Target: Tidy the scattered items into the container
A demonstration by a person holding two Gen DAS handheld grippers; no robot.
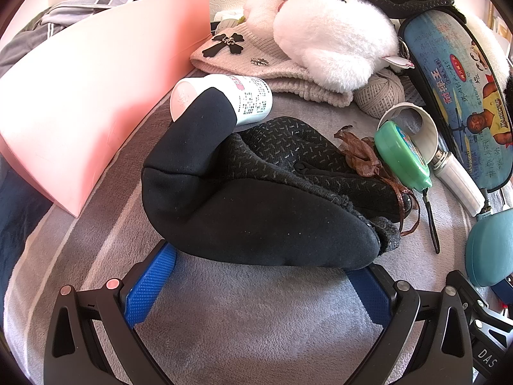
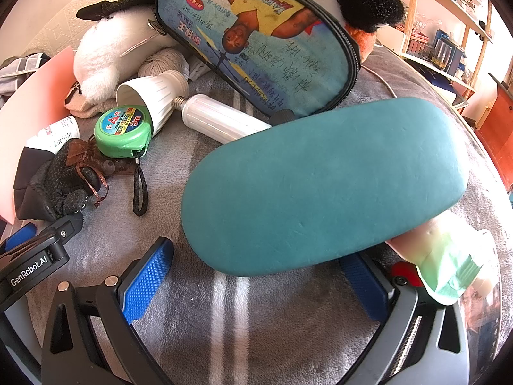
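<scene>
A black glove (image 1: 256, 186) lies on the grey blanket right in front of my left gripper (image 1: 259, 272), whose blue-padded jaws stand wide open on either side of its near edge. The pink container (image 1: 86, 102) stands to the left. A teal glasses case (image 2: 323, 183) lies between the wide-open jaws of my right gripper (image 2: 259, 276). The glove also shows in the right wrist view (image 2: 54, 186), with the left gripper's body beside it.
Scattered on the blanket: a white bottle (image 1: 224, 96), a beige knit hat (image 1: 256, 61), a white plush toy (image 1: 333, 35), a twine ball (image 1: 381, 93), a green tape measure (image 2: 123, 130), a white bulb (image 2: 192, 109), a printed pencil case (image 2: 256, 41), a pale green tube (image 2: 445, 256).
</scene>
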